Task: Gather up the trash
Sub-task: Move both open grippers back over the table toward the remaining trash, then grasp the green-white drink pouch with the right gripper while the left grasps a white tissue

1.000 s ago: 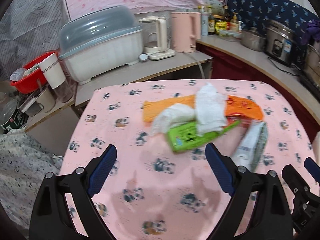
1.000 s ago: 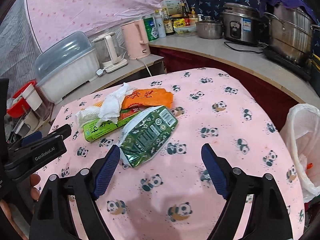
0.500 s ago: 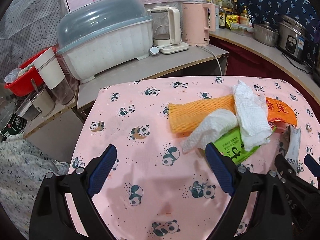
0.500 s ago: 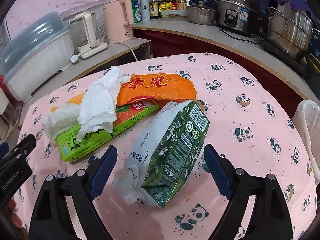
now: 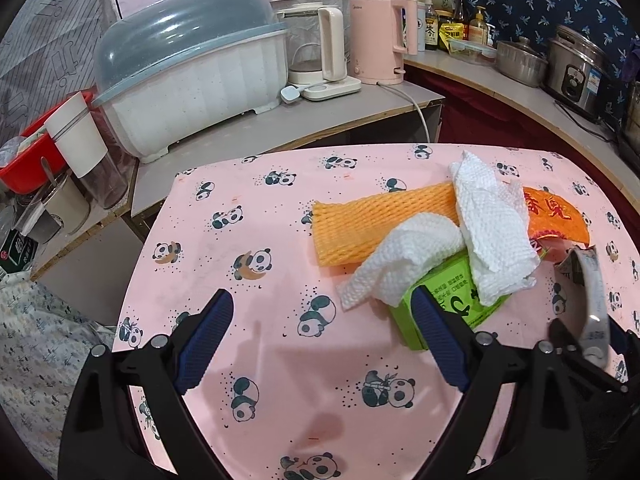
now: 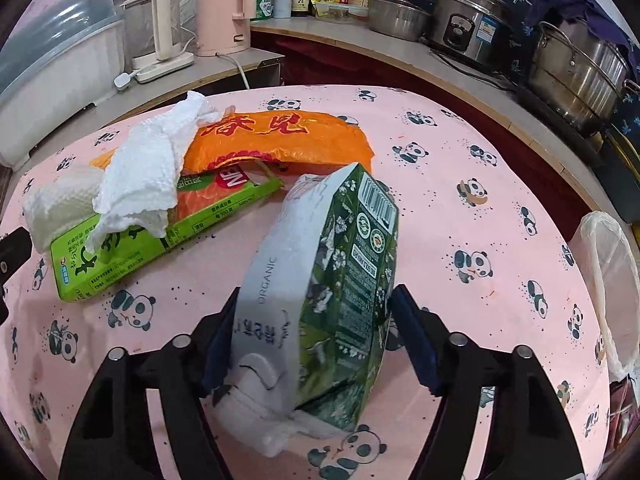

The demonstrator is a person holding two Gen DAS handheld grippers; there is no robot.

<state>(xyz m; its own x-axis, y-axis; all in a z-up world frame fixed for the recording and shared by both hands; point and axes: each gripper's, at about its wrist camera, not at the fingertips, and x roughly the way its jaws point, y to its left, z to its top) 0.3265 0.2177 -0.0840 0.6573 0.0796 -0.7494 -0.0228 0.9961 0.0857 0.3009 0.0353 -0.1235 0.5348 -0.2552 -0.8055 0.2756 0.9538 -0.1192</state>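
A round desk under a pink panda-print cloth carries the trash in one loose heap on its far left. A white-lined bin bag hangs just off its right edge, and it looks like the place the trash is meant to go.

In the heap, an orange plastic bag lies farthest back, an orange foam net sleeve to its left, a flat green box in front of them, and crumpled white paper towels draped over the box. Nearer, and apart from the heap, lies the green-and-white carton, squashed, its capped end toward the camera.

The step in hand is the first pickup: the carton. The right gripper straddles its near end and its jaws have just been closing, with the carton between them. The left finger looks to be against the white side, while the right finger stands at the green side; whether it already presses I cannot tell, so the grip seems not yet settled.

The next move calls for finishing the squeeze without crushing the carton out sideways, then lifting and carrying it right to the bag.

The left gripper hangs wide open over bare cloth, holding nothing, its right finger close to the green box's near corner.
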